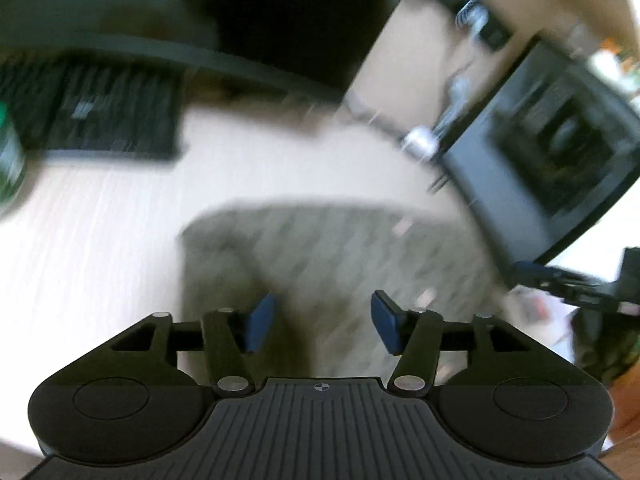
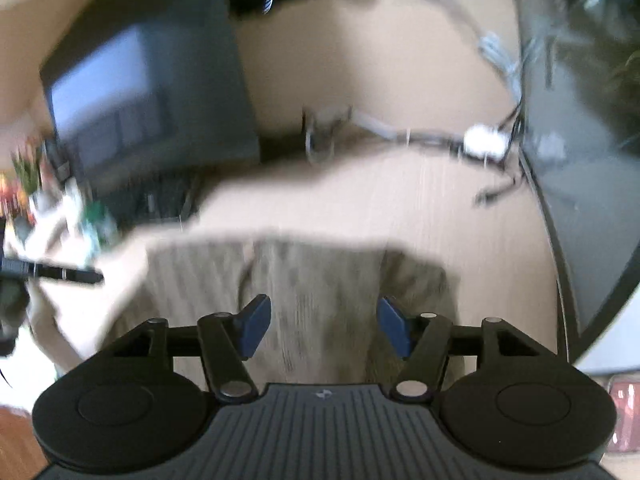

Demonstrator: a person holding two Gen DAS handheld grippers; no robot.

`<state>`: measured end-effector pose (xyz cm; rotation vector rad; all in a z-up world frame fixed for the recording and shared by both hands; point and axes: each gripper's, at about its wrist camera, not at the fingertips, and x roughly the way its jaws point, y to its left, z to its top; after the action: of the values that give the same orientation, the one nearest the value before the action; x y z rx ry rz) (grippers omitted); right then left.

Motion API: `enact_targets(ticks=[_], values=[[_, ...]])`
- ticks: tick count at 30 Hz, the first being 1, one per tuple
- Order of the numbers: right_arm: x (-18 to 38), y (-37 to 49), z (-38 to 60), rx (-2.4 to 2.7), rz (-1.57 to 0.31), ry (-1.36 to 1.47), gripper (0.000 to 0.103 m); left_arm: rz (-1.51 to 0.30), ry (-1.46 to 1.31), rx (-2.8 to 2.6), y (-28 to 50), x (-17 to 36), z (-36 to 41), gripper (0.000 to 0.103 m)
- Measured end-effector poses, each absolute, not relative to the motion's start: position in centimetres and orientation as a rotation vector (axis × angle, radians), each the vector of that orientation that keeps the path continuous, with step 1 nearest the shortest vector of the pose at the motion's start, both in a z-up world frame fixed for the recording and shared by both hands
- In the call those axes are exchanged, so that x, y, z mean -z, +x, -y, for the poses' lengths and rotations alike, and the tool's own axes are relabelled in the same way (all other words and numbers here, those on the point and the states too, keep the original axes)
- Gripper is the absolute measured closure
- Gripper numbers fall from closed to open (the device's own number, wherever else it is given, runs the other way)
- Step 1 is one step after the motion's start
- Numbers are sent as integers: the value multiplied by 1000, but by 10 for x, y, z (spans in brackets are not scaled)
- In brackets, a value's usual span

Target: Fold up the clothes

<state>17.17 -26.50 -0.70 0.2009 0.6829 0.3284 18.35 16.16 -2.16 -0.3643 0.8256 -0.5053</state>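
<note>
A folded olive-green garment [image 1: 340,252] lies on the pale wooden desk [image 1: 100,240]; it also shows in the right wrist view [image 2: 312,280]. Both views are blurred by motion. My left gripper [image 1: 323,322] is open and empty, above the garment's near edge. My right gripper [image 2: 323,328] is open and empty, above the garment's near part. The right gripper shows at the right edge of the left wrist view [image 1: 576,284], and the left one at the left edge of the right wrist view [image 2: 52,272].
A black keyboard [image 1: 100,116] lies at the back left with a green bottle [image 1: 8,156] beside it. A dark monitor [image 1: 552,152] stands at the right, another monitor [image 2: 148,96] at the left of the right view. Cables and a white adapter [image 2: 484,140] lie behind.
</note>
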Motion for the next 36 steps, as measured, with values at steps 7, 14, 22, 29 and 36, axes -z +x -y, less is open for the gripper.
enact_targets(ticks=[7,14,22,29,36], values=[[81,243,218,-314,-779,204,41,-896,-418,566,229,61,-122,19],[58,228,245,-310,-743,310,0,-986,-467,506,242,93,-120,16],[89,271,288,-242,-910,607,0,-985,-435,528,244,91,-114,9],[76,301,288,-116,-732,689,1,-980,-424,543,241,92,-119,9],[49,270,254,-141,-720,310,1,-981,-433,542,242,92,-121,9]])
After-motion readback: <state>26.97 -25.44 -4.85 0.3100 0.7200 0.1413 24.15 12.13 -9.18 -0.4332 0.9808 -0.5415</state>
